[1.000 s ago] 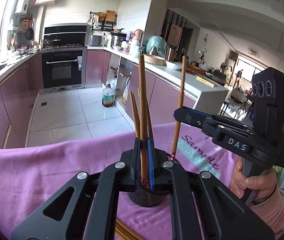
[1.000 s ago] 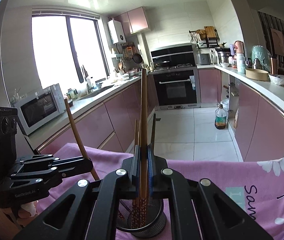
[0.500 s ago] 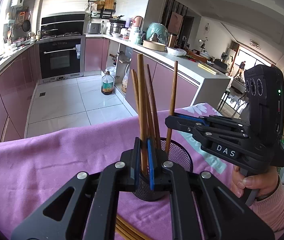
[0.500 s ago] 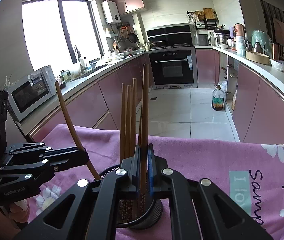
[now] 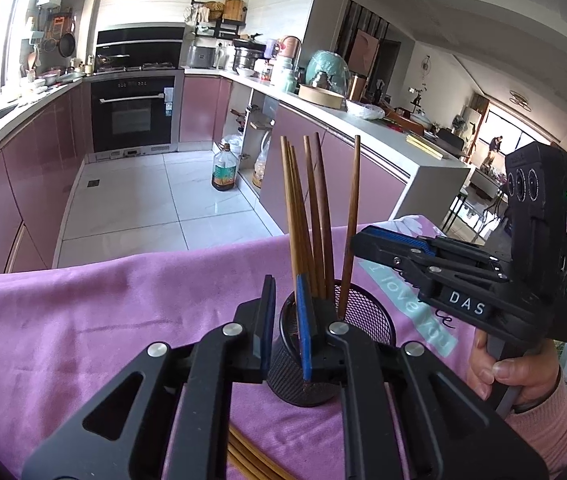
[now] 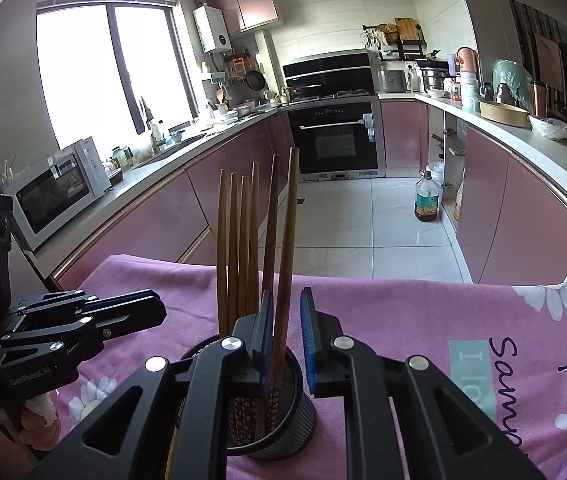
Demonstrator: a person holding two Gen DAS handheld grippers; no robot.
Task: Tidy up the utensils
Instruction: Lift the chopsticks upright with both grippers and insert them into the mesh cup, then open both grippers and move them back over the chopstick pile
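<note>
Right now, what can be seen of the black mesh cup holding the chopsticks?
The mesh cup is a round, black, wire-mesh holder with a solid rim, metal by the look of it. It stands upright on the pink cloth. Several brown wooden chopsticks stand in it, their patterned ends down inside and their tops fanned out. Whether either gripper's fingers touch its rim cannot be told. More chopsticks lie on the cloth on its near side.

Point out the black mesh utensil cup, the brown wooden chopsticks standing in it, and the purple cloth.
Black mesh utensil cup (image 5: 367,316): left wrist view, upper mesh wall.
Brown wooden chopsticks (image 6: 239,248): right wrist view, mid-shaft of the bundle.
Purple cloth (image 5: 103,320): left wrist view, bare area left of the cup.
</note>
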